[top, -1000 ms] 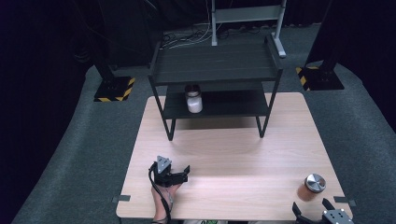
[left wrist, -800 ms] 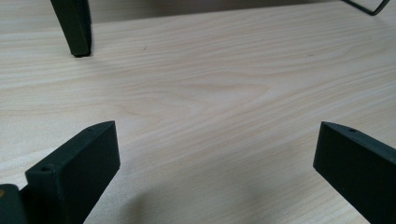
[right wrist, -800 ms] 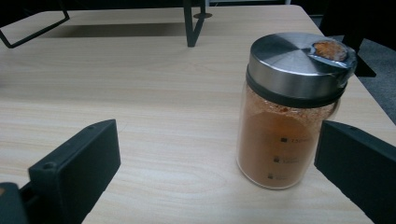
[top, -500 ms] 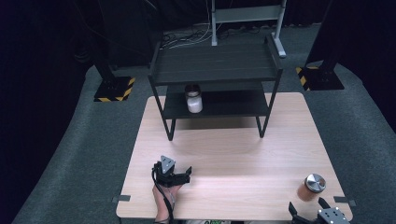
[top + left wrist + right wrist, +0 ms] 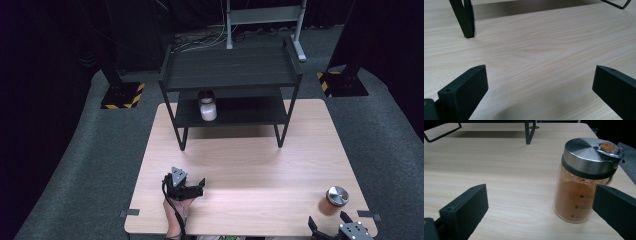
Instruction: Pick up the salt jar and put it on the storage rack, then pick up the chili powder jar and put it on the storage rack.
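**Both grippers spread, spice jar near the right one**

The right gripper [image 5: 540, 212] stands wide apart, the spice jar [image 5: 584, 185] upright on the table [image 5: 506, 170] just inside its right jaw, untouched. The left gripper [image 5: 540, 92] gapes over bare wood. The high view adds a white jar [image 5: 207, 106] on the shelf [image 5: 235, 107].

Left gripper [image 5: 200, 186]: black body, grey three-cornered plate on top, black cable trailed back along the forearm. Right gripper [image 5: 330, 220]: black, grey plate with dark screws. Jaws blocky, matte black, one small hole near each tip.
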`<state>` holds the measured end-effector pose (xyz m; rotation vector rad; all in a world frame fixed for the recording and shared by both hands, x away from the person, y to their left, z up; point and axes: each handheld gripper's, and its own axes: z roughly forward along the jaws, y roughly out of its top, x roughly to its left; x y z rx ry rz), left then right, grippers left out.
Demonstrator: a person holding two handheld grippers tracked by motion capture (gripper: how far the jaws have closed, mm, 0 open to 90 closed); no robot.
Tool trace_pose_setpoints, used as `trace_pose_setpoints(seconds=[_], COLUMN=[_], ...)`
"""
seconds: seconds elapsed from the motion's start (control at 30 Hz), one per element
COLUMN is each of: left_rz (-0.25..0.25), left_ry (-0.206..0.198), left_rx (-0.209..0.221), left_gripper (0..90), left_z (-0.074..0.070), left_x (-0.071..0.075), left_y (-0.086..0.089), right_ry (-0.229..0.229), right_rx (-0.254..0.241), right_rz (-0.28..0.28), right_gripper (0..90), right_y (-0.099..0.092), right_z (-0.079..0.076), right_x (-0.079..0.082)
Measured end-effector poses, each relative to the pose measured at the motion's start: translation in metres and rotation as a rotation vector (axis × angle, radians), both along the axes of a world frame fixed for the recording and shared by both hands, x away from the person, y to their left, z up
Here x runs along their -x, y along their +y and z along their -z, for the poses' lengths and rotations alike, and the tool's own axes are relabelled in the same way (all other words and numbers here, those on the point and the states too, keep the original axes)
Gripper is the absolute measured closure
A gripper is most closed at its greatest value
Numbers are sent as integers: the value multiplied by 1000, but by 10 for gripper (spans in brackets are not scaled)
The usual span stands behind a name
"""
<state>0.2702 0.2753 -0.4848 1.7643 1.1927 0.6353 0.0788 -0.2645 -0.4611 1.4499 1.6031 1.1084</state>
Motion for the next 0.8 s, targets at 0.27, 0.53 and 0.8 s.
trace_pose_setpoints(seconds=[0.27, 0.53, 0.8], left_rz=[0, 0, 7], left_ry=[-6, -11, -16], left_rx=[12, 18, 18], left_gripper=[2, 2, 2], left_z=[1, 2, 2], left_x=[1, 2, 2], left_y=[2, 3, 4], right_ry=[-8, -5, -4], right_rx=[-16, 0, 4], right_rz=[16, 37, 48], right_gripper=[0, 0, 0], right_y=[0, 1, 1], right_z=[0, 0, 1], right_x=[2, 3, 3])
